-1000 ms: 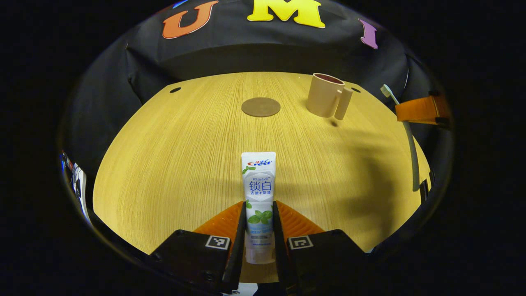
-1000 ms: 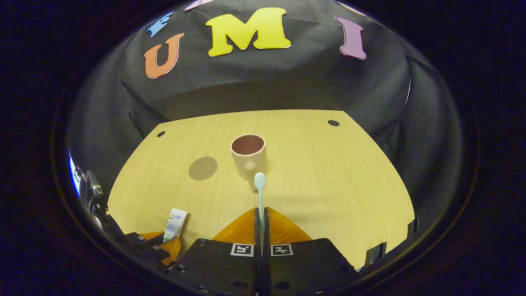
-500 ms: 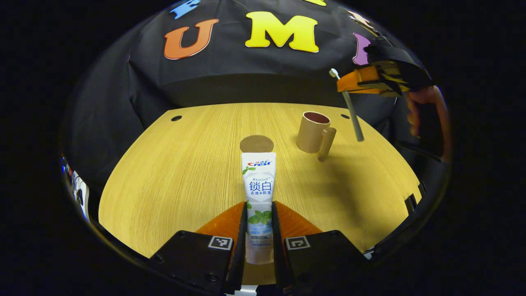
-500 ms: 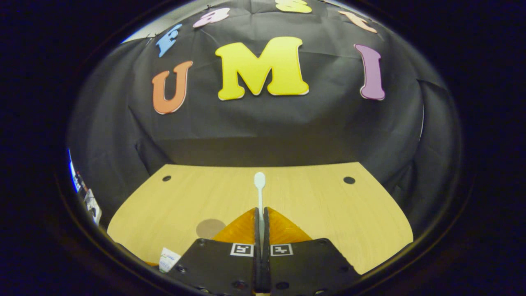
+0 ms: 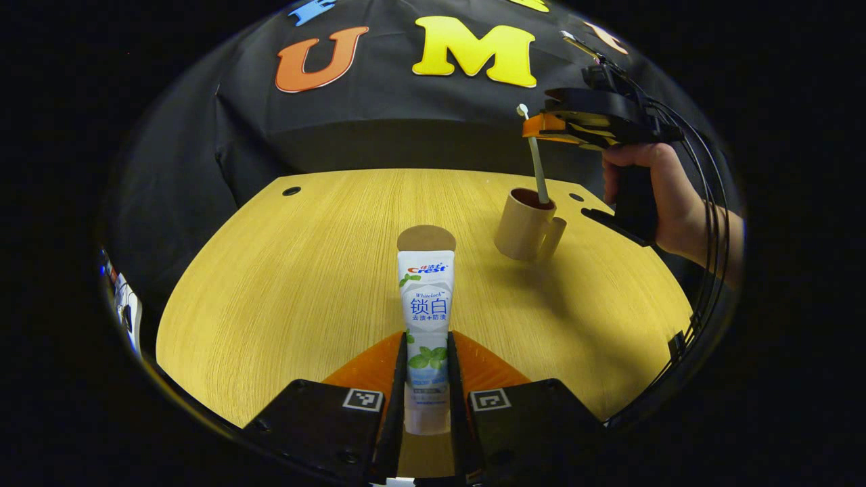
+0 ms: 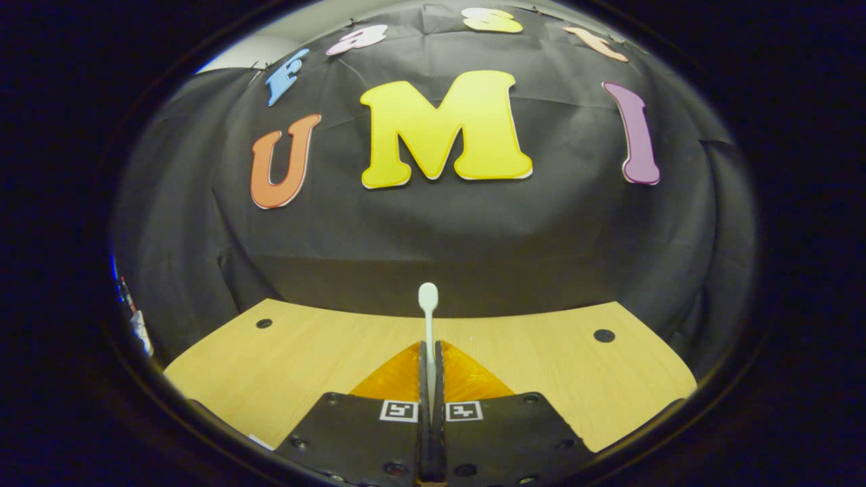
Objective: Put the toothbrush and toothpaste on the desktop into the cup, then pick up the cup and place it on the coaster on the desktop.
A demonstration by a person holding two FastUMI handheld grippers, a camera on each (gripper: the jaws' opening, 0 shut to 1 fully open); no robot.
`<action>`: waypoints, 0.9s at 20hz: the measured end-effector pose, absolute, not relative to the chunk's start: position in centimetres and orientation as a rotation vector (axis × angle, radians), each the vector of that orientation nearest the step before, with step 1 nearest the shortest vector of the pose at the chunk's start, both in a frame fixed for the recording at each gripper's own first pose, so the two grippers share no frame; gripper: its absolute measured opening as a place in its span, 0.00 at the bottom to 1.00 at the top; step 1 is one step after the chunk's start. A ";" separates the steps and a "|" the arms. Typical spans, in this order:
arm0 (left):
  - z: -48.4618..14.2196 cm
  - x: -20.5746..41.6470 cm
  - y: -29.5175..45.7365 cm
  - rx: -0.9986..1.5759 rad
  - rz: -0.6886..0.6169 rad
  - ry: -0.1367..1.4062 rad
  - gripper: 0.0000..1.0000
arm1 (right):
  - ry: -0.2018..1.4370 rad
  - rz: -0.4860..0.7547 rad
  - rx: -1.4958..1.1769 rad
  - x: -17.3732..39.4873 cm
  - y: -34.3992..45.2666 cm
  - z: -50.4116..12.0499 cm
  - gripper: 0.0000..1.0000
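My left gripper (image 5: 426, 341) is shut on a white toothpaste tube (image 5: 426, 297), which points forward over the wooden desktop (image 5: 291, 284). Beyond its tip lies the round brown coaster (image 5: 426, 238). To the right stands the tan cup (image 5: 526, 226) with its handle toward me. My right gripper (image 5: 541, 127), held by a hand, hovers above the cup, shut on the pale toothbrush (image 5: 538, 172); the handle end dips into the cup's mouth. In the right gripper view the right gripper (image 6: 430, 348) pinches the toothbrush (image 6: 428, 304), bristle head up against the black wall.
The desktop (image 6: 541, 365) has small dark holes near its far corners (image 5: 291, 191) (image 6: 603, 335). Black cloth walls close off the back and sides. A hand (image 5: 666, 196) and cables are at the right edge.
The right gripper has carried the toothbrush left and down over the cup, so the handle end now enters its mouth. The left gripper has stayed almost still with the toothpaste.
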State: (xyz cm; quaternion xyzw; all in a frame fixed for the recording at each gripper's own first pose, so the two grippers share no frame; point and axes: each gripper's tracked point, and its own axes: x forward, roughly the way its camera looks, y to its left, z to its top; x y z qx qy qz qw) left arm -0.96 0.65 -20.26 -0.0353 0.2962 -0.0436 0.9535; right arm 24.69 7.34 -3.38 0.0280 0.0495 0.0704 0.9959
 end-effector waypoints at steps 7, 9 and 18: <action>-19.3 0.5 2.4 -0.067 -0.045 0.584 0.33 | 0.073 0.116 0.081 25.9 6.8 -4.2 0.01; -19.2 1.0 2.3 -0.062 -0.046 0.576 0.33 | 0.066 0.117 0.085 26.0 6.8 -4.3 0.05; -12.7 9.0 -1.6 -0.031 -0.120 0.295 0.32 | 0.080 0.146 0.033 20.8 4.3 -4.1 0.55</action>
